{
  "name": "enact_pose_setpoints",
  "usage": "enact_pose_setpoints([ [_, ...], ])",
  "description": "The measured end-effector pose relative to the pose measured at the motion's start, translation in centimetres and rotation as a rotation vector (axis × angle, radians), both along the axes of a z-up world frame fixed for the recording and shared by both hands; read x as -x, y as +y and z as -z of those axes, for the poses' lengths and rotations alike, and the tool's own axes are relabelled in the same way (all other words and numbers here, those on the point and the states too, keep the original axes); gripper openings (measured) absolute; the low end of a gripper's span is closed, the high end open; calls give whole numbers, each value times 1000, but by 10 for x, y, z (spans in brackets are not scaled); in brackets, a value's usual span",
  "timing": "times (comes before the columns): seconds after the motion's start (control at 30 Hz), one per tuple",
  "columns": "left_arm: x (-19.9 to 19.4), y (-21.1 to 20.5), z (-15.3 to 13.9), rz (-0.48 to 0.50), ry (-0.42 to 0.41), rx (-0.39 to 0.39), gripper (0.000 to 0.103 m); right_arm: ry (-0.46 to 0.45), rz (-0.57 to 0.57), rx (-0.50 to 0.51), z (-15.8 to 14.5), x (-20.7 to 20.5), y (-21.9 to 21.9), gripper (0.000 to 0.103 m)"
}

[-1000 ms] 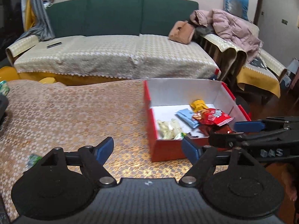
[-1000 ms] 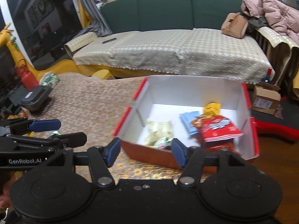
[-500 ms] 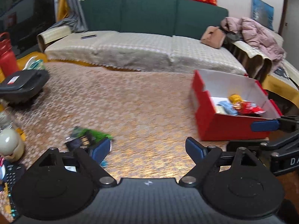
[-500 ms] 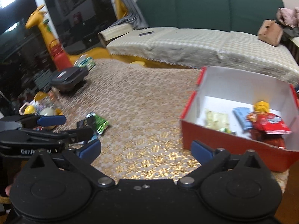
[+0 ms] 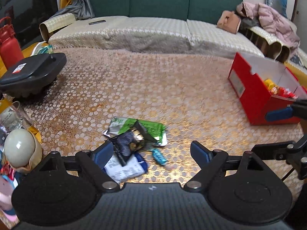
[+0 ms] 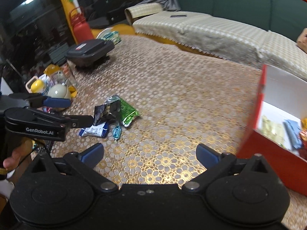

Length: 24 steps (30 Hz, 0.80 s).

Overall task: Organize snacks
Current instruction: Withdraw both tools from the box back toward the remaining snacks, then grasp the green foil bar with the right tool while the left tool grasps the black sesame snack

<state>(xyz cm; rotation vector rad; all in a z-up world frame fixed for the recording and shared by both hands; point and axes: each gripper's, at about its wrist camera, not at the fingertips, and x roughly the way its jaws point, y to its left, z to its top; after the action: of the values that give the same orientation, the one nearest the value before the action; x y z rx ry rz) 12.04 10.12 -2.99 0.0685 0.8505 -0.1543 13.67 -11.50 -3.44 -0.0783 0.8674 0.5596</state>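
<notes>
The work surface is a table point(image 5: 172, 88) covered with a gold floral-patterned cloth, standing in front of a green sofa point(image 5: 163, 0).

Left edge of the table: a black lidded appliance point(image 5: 32, 72) sits near the far left corner. A red bottle point(image 5: 8, 46) stands beyond it. Nearer along the same edge are a pale egg-shaped item point(image 5: 19, 149) and assorted clutter, too blurred to identify.

Centre-left of the table: four loose snacks lie in a small pile. The green packet point(image 5: 147, 128) lies farthest from the near edge. The dark packet point(image 5: 128, 143) overlaps its near side. The white-and-blue packet point(image 5: 126, 167) lies partly under the dark packet, closest to the near edge. The teal-wrapped candy point(image 5: 158, 156) lies just beside the pile, on its right.

Left gripper point(image 5: 151, 151): jaws set wide, having just been opening, and gripping nothing. In the left wrist view, the left blue pad sits just in front of the dark and white-and-blue packets; contact cannot be confirmed. In the right wrist view, this gripper reaches in from the left, its tip at the dark packet's left edge, with a hand point(image 6: 13, 156) below it.

Right gripper point(image 6: 149, 153): jaws at full spread, having just been opening, and empty. Only bare cloth lies between the pads. The pile lies ahead and to the left, apart from it.

Right edge of the table: a red cardboard box point(image 5: 255, 88) with a white interior stands open. It holds several snacks, including a yellow item and a red packet; the rest are blurred. The box is well apart from the pile.
</notes>
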Motion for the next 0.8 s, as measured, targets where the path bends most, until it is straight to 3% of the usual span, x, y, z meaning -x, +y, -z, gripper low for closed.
enact_pose_setpoints([
  [0.47, -63, 14, 53, 124, 87, -97, 86, 62, -122, 67, 33, -49, 44, 101],
  [0.53, -67, 15, 58, 126, 98, -91, 78, 65, -135, 74, 37, -54, 49, 100],
  [0.67, -71, 18, 66, 126, 110, -103, 52, 71, -163, 89, 43, -63, 60, 100],
  [0.8, -70, 25, 68, 92, 108, -65, 39, 68, -188, 106, 48, -72, 72, 97],
])
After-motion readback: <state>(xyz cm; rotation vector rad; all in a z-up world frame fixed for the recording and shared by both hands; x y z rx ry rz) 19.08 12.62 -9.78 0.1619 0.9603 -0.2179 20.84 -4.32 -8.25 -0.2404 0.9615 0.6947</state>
